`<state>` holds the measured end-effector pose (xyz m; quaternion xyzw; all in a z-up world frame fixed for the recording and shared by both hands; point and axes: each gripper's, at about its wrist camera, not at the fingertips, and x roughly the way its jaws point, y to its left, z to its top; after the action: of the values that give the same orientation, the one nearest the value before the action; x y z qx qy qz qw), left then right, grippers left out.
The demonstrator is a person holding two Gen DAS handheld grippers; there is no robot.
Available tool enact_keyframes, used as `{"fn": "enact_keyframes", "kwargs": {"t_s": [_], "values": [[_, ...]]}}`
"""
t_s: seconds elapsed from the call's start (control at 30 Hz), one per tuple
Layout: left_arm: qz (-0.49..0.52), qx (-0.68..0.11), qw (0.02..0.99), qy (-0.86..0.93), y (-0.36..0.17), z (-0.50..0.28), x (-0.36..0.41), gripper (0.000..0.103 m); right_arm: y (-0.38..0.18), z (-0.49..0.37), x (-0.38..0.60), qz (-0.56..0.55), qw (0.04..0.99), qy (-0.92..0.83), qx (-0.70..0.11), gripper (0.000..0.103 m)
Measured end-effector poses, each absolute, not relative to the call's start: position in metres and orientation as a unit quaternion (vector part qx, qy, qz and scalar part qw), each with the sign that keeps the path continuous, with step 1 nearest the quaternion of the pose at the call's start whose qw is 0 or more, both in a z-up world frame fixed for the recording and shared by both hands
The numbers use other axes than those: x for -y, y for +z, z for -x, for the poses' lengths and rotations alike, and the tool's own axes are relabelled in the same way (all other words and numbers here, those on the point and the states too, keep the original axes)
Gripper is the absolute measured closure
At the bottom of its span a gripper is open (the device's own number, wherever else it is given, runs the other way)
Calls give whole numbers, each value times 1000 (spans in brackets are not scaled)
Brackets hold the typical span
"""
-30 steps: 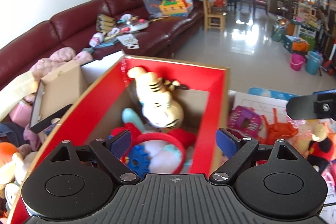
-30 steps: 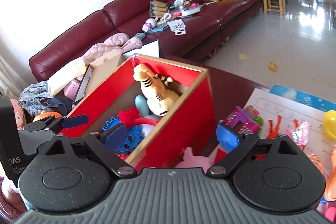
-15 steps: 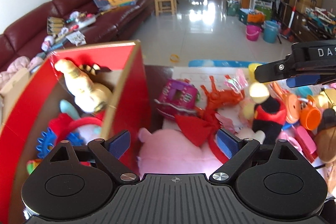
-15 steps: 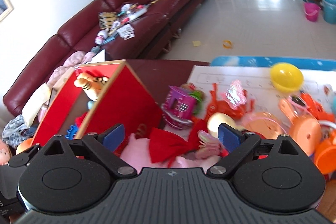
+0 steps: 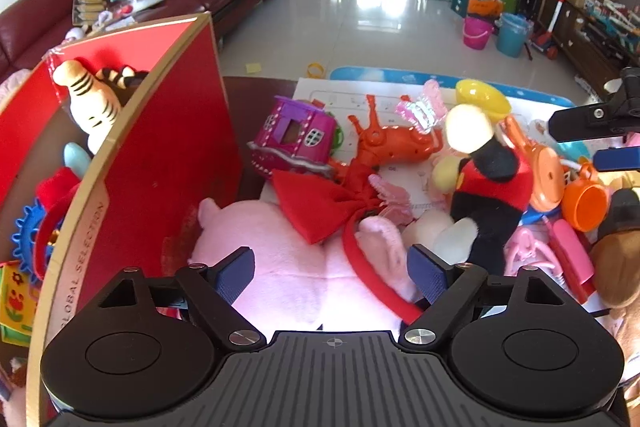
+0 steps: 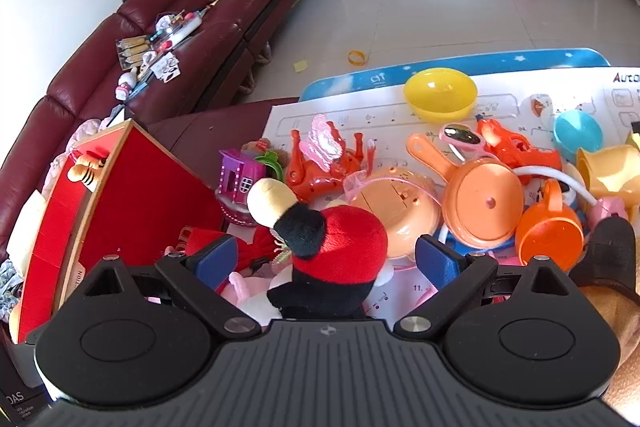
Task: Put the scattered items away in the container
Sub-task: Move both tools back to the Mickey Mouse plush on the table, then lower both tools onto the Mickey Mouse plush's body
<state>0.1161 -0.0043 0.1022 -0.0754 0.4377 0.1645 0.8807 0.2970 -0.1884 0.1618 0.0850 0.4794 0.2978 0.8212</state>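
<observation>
Room: we are working in a long living room with a glossy tiled floor (image 5: pixel 372 15), a maroon leather sofa (image 6: pixel 168 39) littered with odds and ends, and plastic buckets along the far wall.

Surface: we are leaning over a dark bench (image 6: pixel 208 131) covered partly by a white printed mat (image 6: pixel 384 115).

Container: a red cardboard box (image 5: pixel 168 147) is standing at the bench's left end, already holding a striped tiger plush (image 5: pixel 92 99) and a blue gear (image 5: pixel 28 239).

Scattered items: a pink plush (image 5: pixel 288 267) with a red bow (image 5: pixel 320 203), a red-and-black mouse plush (image 6: pixel 332 259), a purple toy house (image 5: pixel 296 139), an orange toy horse (image 5: pixel 392 143), a yellow bowl (image 6: pixel 440 95), an orange toy pan (image 6: pixel 480 199) and an orange cup (image 6: pixel 548 231) are lying beside the box.

Tongs: the left tongs (image 5: pixel 332 271) are gaping wide and empty above the pink plush; the right tongs (image 6: pixel 326 261) are gaping wide around the mouse plush, not closed on it.

Risks, in our judgement: the plushes are lying tangled together, so lifting one is likely to drag its neighbour or the bow. The soft fur may be slipping from a shallow pinch. Both tongs are working close together and could collide.
</observation>
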Motion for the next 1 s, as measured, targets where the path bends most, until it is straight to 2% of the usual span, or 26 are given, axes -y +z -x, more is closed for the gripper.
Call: {"fn": "enact_keyframes", "kwargs": {"t_s": [0.13,0.27,0.47,0.57,0.63,0.7,0.87,1.0], "values": [[67,-434,886,153,104,-127,13,15,174,-300,186,-76,833,314,-449,7],[63,-437,888,127,98,-144,24,15,171,-310,192,-86,833,302,-456,7],[90,-442,891,57,73,-163,39,17,168,-316,163,-55,828,329,-450,13],[92,-453,885,48,60,-167,44,20,162,-324,140,-39,821,342,-455,22],[97,-463,880,43,53,-168,44,24,156,-331,125,-25,817,346,-460,40],[101,-468,877,36,48,-168,43,30,148,-337,115,-20,813,346,-468,54],[110,-474,873,30,41,-165,45,33,128,-335,108,-15,791,362,-492,58],[109,-477,872,13,37,-158,51,33,127,-319,123,-9,772,397,-497,54]]}}
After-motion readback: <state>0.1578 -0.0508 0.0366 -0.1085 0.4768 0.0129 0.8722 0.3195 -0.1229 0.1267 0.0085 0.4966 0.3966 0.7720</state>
